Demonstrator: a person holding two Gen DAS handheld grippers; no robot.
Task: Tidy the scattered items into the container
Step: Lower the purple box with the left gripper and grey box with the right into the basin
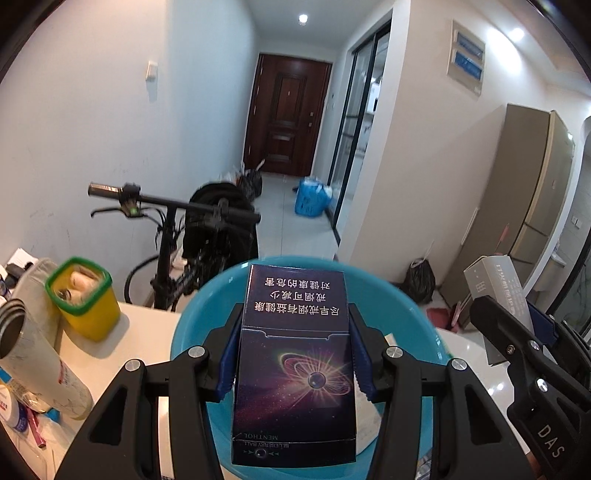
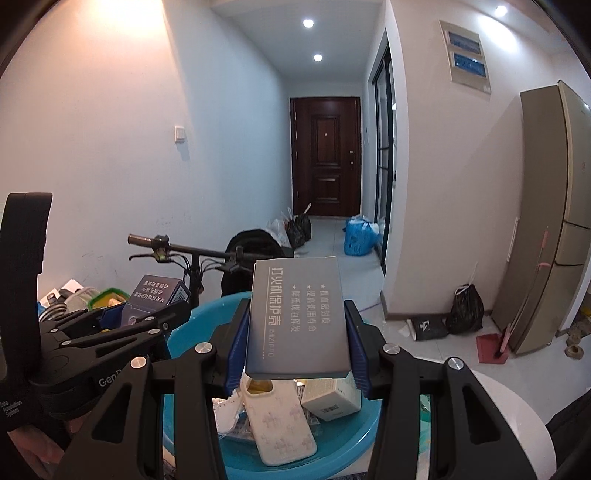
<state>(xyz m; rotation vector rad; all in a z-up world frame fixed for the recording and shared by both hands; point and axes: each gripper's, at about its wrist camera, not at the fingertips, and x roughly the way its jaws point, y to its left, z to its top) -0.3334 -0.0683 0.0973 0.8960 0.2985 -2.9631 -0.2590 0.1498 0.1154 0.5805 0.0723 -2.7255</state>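
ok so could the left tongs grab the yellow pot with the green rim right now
Probably not as things stand. The left tongs are already shut on the dark blue box above the blue basin. The yellow pot stands off to the side on the table with nothing in front of it, so release the box first.

dim indoor light from recessed ceiling spots (image 2: 308, 23); bluish cast, heavy fisheye bending, dark vignetted corners, slight blur.

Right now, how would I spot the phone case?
Find the round blue plastic basin on the white table. Inside it, among small boxes, lies the white soft phone case. Only it has pale purple cross patterns and a camera cutout.
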